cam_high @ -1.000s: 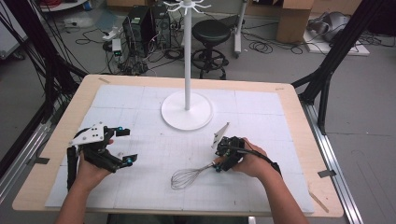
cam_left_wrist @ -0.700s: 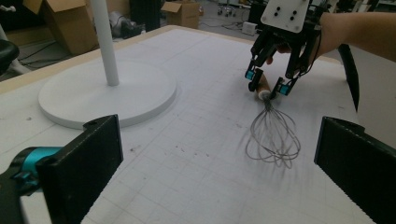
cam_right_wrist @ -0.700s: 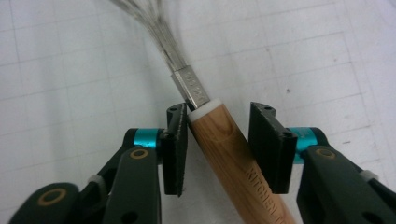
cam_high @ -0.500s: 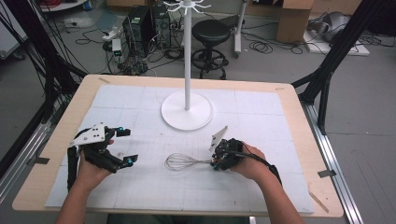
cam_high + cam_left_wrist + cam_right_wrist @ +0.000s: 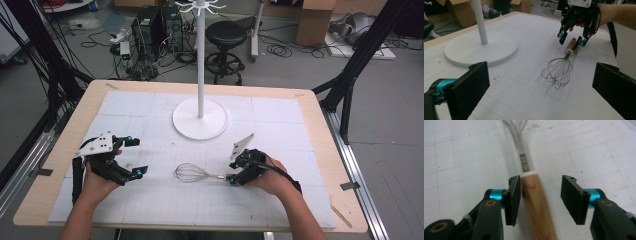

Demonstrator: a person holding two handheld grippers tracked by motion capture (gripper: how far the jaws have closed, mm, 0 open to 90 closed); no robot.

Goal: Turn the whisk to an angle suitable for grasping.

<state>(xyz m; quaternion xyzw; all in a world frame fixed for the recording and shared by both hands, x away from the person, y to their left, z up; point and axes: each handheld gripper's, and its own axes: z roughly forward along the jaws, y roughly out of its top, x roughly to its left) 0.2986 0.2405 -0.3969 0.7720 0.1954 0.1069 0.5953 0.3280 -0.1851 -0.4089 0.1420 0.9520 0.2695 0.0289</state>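
Note:
A wire whisk (image 5: 192, 174) with a wooden handle lies on the white gridded mat, its wire head pointing left. My right gripper (image 5: 234, 178) is at the handle end, open. In the right gripper view the blurred handle (image 5: 535, 202) passes between the jaws, against the left pad (image 5: 514, 195) with a gap to the right one. My left gripper (image 5: 136, 156) is held open over the mat to the whisk's left, with nothing between its jaws. The left gripper view has the whisk (image 5: 559, 71) ahead and the right gripper (image 5: 572, 41) over its handle.
A white stand with a round base (image 5: 200, 120) and a tall pole (image 5: 201, 60) sits at the mat's back centre, behind the whisk. The wooden table (image 5: 320, 130) edges the mat. Stools, cables and boxes lie on the floor beyond.
The whisk has swung from pointing down-left to pointing straight left. The right hand has shifted slightly toward the front edge. The left gripper has stayed put.

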